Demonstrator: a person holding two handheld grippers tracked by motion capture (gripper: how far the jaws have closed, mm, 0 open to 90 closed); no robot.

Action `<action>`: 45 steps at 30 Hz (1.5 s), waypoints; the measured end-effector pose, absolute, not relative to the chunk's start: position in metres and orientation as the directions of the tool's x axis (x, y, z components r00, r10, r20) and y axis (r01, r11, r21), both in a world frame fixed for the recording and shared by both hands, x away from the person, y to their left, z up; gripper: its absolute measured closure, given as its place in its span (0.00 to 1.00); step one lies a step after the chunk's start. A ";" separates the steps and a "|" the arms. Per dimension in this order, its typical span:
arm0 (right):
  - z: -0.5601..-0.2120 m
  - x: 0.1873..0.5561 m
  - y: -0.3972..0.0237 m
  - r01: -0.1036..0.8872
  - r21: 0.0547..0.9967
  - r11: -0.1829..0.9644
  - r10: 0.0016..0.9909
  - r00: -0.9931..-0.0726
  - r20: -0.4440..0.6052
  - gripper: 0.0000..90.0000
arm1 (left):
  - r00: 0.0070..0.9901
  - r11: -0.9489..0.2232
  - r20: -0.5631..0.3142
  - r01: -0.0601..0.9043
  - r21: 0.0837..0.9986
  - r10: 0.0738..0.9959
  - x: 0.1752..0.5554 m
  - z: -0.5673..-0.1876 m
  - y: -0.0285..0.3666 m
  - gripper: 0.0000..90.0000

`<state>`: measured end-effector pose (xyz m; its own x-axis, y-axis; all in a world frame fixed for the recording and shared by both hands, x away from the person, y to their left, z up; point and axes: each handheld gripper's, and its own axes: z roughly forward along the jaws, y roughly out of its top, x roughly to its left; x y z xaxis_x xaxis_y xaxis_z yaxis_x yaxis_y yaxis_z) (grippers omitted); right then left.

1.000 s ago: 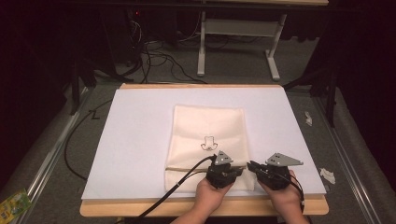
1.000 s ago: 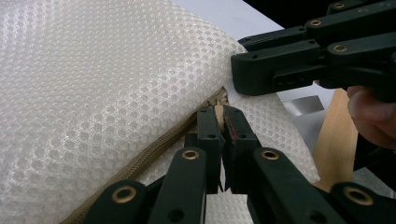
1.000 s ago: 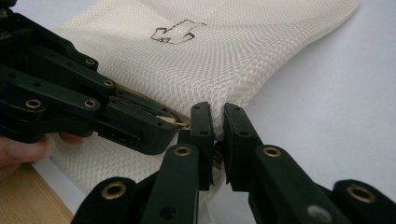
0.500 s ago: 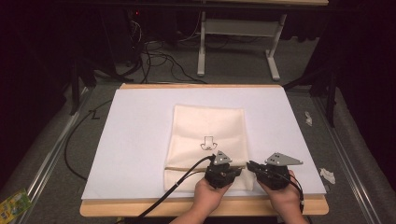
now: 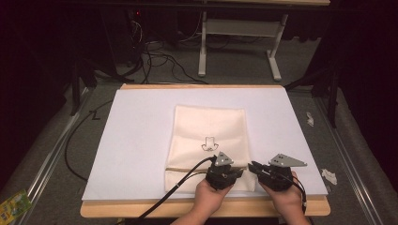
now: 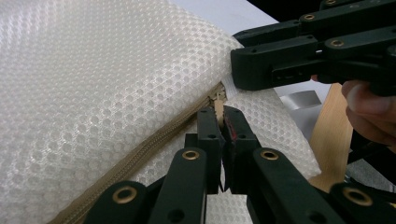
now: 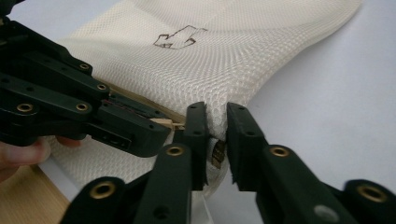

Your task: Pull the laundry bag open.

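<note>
A cream mesh bag (image 5: 209,129) with a small black arrow drawing (image 5: 209,144) lies flat on a white sheet (image 5: 136,136). A tan zipper (image 6: 154,144) runs along the bag's near end. My left gripper (image 6: 222,112) is shut on the zipper pull (image 6: 218,99) at the zipper's right end. My right gripper (image 7: 217,114) meets it tip to tip from the right at the bag's near right corner. Its jaws have just been opening. A narrow gap shows between them, and the bag's corner fabric (image 7: 215,125) sits in it unpinched.
The sheet covers a wooden table whose front edge (image 5: 141,208) runs just below both hands. A black cable (image 5: 173,187) trails left from the left gripper. Paper scraps (image 5: 328,176) lie on the floor at the right, table legs and cables stand beyond the far edge.
</note>
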<state>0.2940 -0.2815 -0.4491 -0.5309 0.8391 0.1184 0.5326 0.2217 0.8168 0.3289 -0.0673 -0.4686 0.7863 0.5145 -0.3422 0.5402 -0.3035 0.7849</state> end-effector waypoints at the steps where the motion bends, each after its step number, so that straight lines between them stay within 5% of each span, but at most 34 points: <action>1: -0.449 0.294 -0.282 0.537 0.816 0.214 0.842 -0.525 0.125 0.81 | 0.786 -0.300 -0.341 0.538 0.788 0.515 0.329 -0.468 -0.067 0.97; 5: -0.453 0.293 -0.283 0.556 0.807 0.198 0.832 -0.530 0.161 0.76 | 0.786 -0.294 -0.337 0.533 0.793 0.518 0.328 -0.468 -0.067 0.97; 13: -0.453 0.292 -0.284 0.568 0.799 0.197 0.821 -0.542 0.182 0.93 | 0.778 -0.279 -0.361 0.550 0.787 0.514 0.330 -0.469 -0.065 0.97; 45: -0.444 0.284 -0.272 0.512 0.817 0.266 0.812 -0.576 0.097 0.95 | 0.792 -0.263 -0.356 0.528 0.808 0.496 0.324 -0.465 -0.053 0.97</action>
<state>0.2838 -0.2716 -0.4442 -0.5758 0.8118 0.0967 0.5121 0.2659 0.8167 0.3243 -0.0527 -0.4653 0.7918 0.4961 -0.3562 0.5280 -0.2628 0.8076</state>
